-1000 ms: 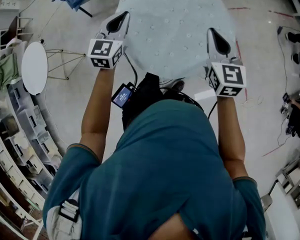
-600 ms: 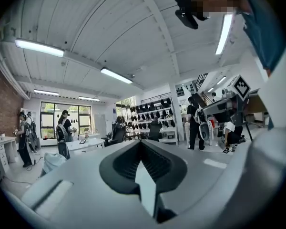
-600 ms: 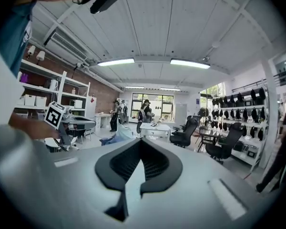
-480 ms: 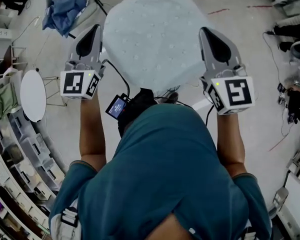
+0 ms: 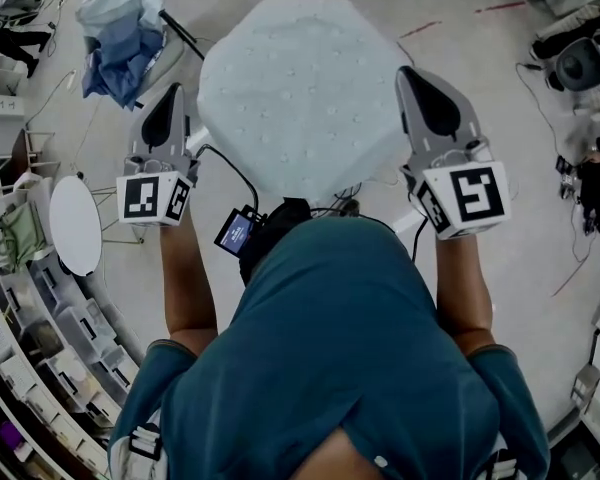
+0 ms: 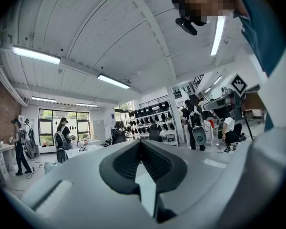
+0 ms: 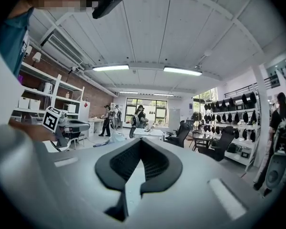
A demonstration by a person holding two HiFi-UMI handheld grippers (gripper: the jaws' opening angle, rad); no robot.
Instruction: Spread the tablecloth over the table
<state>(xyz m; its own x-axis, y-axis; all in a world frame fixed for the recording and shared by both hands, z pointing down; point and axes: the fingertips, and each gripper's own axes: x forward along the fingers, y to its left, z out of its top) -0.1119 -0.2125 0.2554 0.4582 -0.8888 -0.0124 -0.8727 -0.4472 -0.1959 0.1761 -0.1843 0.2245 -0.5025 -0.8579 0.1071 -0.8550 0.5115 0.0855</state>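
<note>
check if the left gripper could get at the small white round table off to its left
Probably not as things stand: the left gripper is shut on the tablecloth, stretched across to the right gripper, and the round table stands apart, off to its left.

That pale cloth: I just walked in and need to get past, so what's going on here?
A person holds a gripper in each hand and is handling a pale blue tablecloth. The left gripper and the right gripper are each shut on the cloth, one at either side, so it lies stretched wide in front of the person. No table shows under it, so I cannot tell whether it is laid yet.
</note>
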